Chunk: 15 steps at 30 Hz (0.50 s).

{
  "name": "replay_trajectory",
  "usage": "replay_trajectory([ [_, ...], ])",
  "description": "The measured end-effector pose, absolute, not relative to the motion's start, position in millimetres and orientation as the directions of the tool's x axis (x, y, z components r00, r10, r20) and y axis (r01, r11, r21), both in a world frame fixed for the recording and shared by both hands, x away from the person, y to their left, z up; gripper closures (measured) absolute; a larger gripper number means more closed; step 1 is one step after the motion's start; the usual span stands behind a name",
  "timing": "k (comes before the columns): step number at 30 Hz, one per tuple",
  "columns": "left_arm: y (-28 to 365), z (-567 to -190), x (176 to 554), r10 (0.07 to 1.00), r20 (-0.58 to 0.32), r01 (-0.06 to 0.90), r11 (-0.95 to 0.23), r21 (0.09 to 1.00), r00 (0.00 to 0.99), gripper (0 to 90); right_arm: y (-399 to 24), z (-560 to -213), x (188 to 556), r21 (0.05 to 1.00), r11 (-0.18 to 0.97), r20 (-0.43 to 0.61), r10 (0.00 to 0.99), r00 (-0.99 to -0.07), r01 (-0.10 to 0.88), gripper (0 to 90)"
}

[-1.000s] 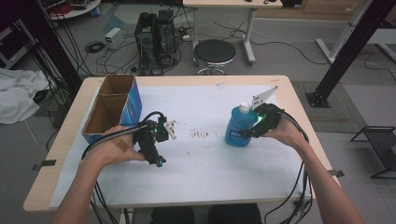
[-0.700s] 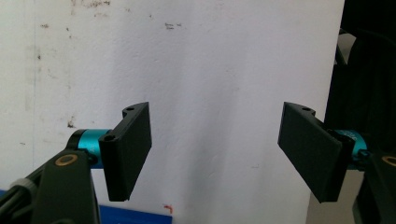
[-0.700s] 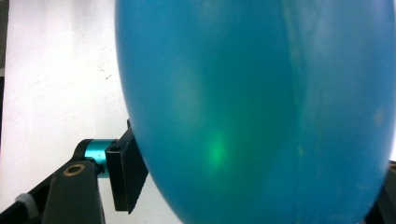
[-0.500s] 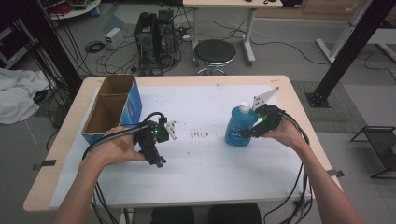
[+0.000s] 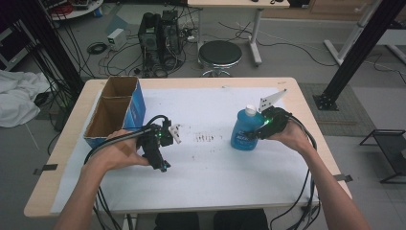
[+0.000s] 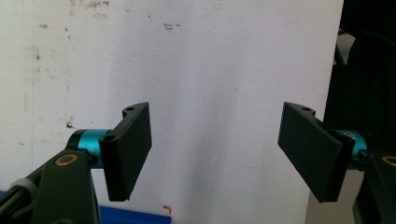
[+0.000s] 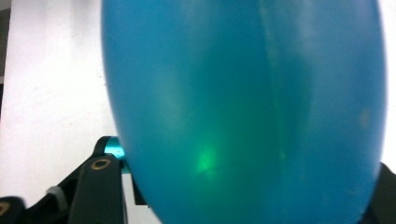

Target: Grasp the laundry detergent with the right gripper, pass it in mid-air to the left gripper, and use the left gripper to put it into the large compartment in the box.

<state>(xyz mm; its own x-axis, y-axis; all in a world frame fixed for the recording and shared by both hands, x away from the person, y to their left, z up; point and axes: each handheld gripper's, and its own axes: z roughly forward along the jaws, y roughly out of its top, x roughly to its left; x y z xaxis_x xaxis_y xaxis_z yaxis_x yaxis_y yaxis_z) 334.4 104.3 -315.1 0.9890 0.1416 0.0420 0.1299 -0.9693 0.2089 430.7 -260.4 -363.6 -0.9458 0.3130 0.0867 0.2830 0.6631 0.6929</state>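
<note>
Wide shot first: wooden bench [image 5: 306,103] w/ a white sheet [image 5: 215,167] covering most of the top, faint brown marks [image 5: 205,138] near its middle. At the bench's left edge sits a blue cardboard box [image 5: 117,112], open top, two compartments, both look bare inside as far as the high view tells.

Next down in size: blue bottle [image 5: 244,128] w/ a white cap, standing upright on the sheet, right of centre. Right gripper [image 5: 261,130] is pressed up against the bottle's right side, held by the right hand [image 5: 287,136], green light glowing on its body, grey three-cornered plate sticking up behind. In the right gripper view the bottle [image 7: 243,107] sits right btwn the jaws, so close it blocks nearly everything; one jaw base peeks out bottom left, hard against the bottle wall, the other side is barely a dark sliver at bottom right. Looks clamped on the bottle, green glint on the plastic.

Left side: left hand [image 5: 117,153] holds the left gripper [image 5: 160,163] low over the sheet, just beside the box, well apart from the bottle. Left gripper view: left gripper's [image 6: 215,154] jaws stand wide apart, nothing btwn them, just white sheet below w/ a few specks, blue strip at bottom edge.

Cables trail from both grippers off the near edge of the bench.
</note>
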Motion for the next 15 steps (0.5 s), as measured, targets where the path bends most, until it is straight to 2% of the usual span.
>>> replay_trajectory([
  [7, 103.7, -315.3, 335.6, 0.133, 0.043, 0.122, -0.973, 0.197, 0.99, 26.0, -261.1, -366.0, 433.6, 0.707, 0.648, 0.107, 0.297, -0.949, 0.283, 40.4],
  [15, 101.5, -315.1, 336.1, 0.141, 0.037, 0.13, -0.969, 0.209, 0.989, 26.0, -261.9, -366.1, 433.2, 0.715, 0.654, 0.081, 0.274, -0.958, 0.247, 43.6],
])
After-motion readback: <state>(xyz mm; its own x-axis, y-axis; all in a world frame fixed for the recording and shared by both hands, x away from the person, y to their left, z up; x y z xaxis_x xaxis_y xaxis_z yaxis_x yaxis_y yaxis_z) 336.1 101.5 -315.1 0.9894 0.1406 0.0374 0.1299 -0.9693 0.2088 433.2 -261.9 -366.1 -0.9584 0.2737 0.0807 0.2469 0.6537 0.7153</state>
